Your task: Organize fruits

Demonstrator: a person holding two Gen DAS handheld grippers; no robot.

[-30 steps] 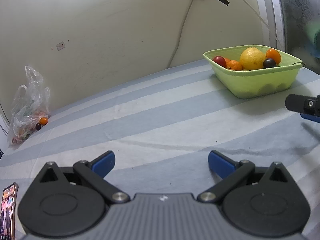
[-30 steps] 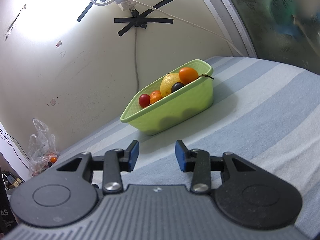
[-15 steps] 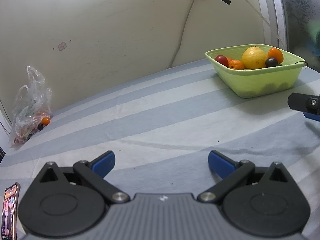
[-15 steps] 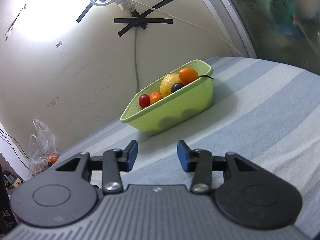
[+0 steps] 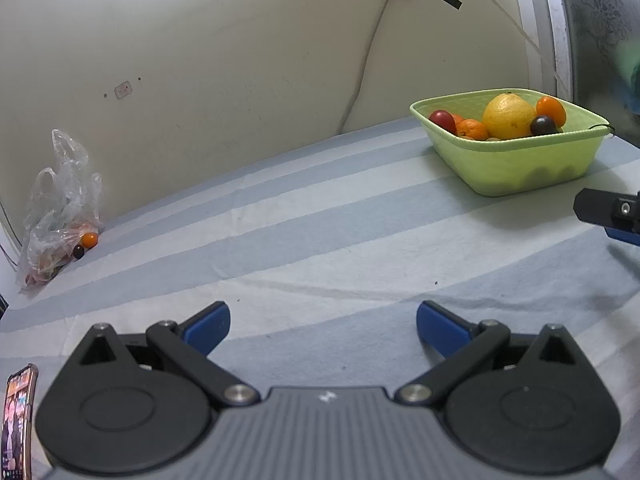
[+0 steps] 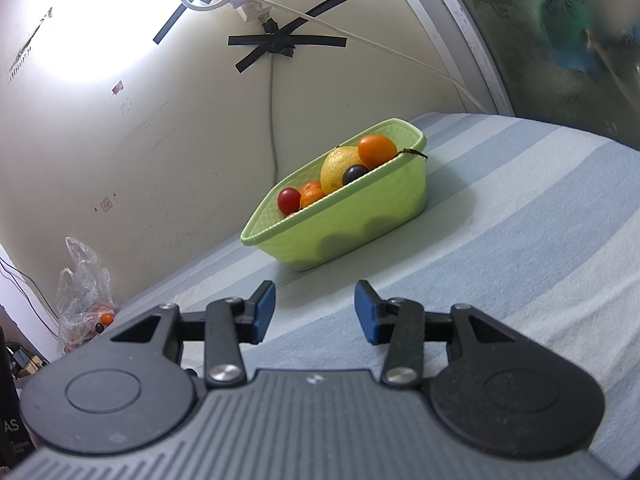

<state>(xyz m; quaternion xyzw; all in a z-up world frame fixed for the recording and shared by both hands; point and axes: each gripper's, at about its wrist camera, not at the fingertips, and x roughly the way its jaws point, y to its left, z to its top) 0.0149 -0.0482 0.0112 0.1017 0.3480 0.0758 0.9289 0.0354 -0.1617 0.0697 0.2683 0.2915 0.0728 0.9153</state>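
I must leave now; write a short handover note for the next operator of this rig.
Left tongs: open, empty, above the striped cloth.
Right tongs: open, empty, facing the green basket.
Basket holds a yellow citrus, oranges, a red fruit and a dark plum.
Left: a plastic bag by the wall has more fruit, probably the next to move.

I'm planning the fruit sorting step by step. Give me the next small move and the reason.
Probably ease the right hand-held gripper forward toward the green basket. Its jaws are open and empty, the basket sits straight ahead, and the large yellow fruit and orange fruit are piled above the rim.
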